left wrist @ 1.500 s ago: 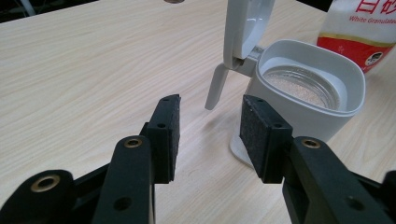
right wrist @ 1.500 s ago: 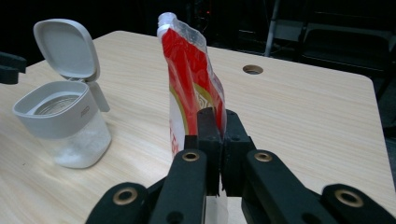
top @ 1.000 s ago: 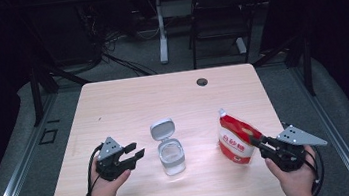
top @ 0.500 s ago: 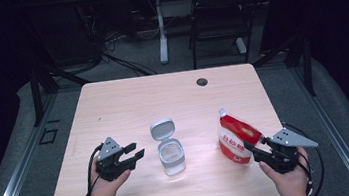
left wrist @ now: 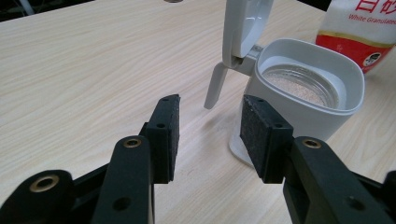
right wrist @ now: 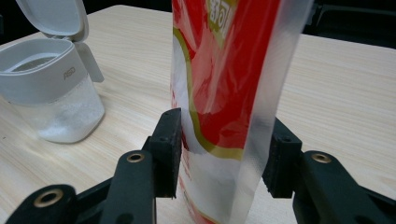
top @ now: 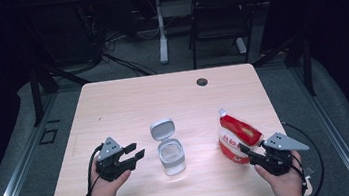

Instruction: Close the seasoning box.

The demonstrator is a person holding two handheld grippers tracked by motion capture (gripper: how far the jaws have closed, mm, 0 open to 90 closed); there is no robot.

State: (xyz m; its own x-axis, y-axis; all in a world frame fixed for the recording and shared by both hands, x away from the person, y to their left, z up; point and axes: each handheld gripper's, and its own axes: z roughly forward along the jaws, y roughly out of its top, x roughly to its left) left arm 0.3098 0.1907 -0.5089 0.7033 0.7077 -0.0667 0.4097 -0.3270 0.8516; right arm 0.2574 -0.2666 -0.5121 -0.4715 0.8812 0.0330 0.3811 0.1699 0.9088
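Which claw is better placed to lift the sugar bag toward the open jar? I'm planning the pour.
Right. The right claw already has the sugar bag between its open jaws, which have just been opening. The left claw stands open beside the jar, apart from the bag.

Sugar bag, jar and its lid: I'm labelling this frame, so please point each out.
sugar bag (top: 238, 139), high view, on its red front panel.
jar (left wrist: 306, 100), left gripper view, on its white collar.
lid (top: 161, 129), high view, on its open inner face.
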